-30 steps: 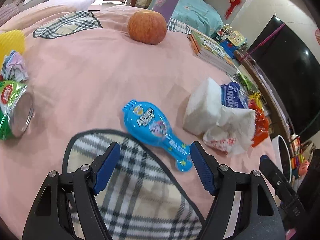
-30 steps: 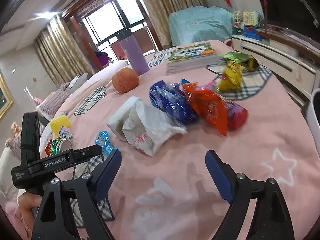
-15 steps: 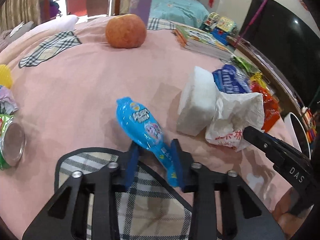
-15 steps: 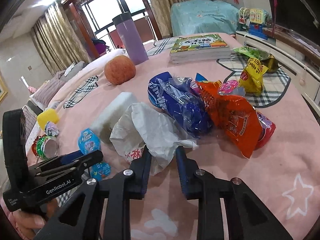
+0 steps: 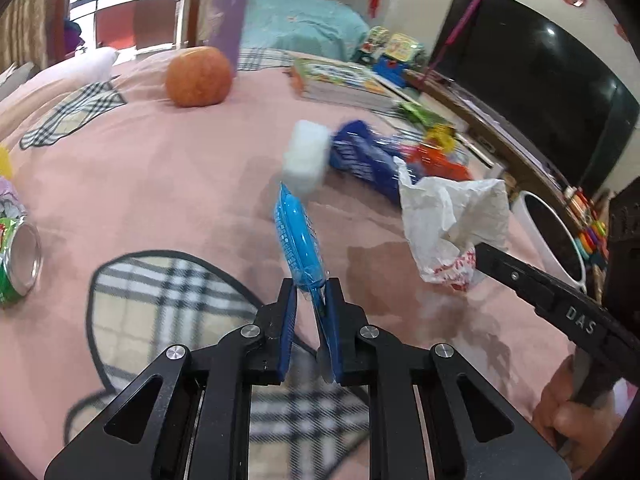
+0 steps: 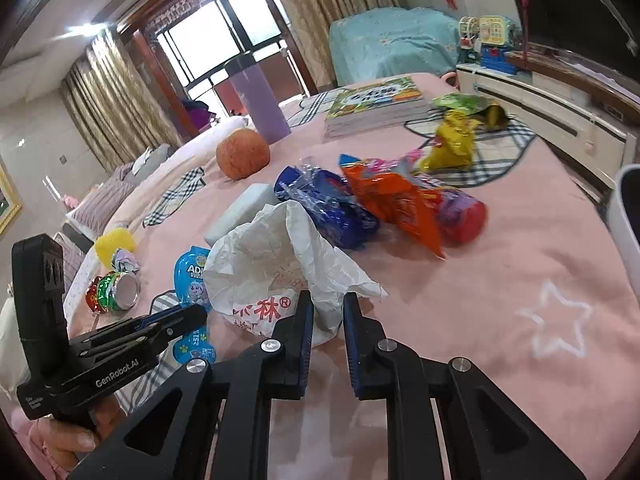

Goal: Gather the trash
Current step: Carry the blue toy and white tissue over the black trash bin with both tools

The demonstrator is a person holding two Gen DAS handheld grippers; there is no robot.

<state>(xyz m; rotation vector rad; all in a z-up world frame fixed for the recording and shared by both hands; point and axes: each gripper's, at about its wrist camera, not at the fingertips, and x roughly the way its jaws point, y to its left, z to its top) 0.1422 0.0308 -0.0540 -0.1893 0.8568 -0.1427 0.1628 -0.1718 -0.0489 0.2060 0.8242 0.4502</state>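
Note:
My left gripper is shut on the blue snack wrapper and holds it tilted up off the pink bedspread; the wrapper also shows in the right wrist view. My right gripper is shut on the crumpled white paper bag, which also shows in the left wrist view. A blue chip bag, an orange bag, a red tube and a yellow wrapper lie beyond it. A white bin stands at the right edge.
A crushed green can lies at the left. A white block, an orange ball, a purple cup and a stack of books sit farther back. A TV stands at the right.
Both grippers closed from open: the left on the blue wrapper, the right on the white paper bag. The left one has lifted the wrapper off the bedspread.

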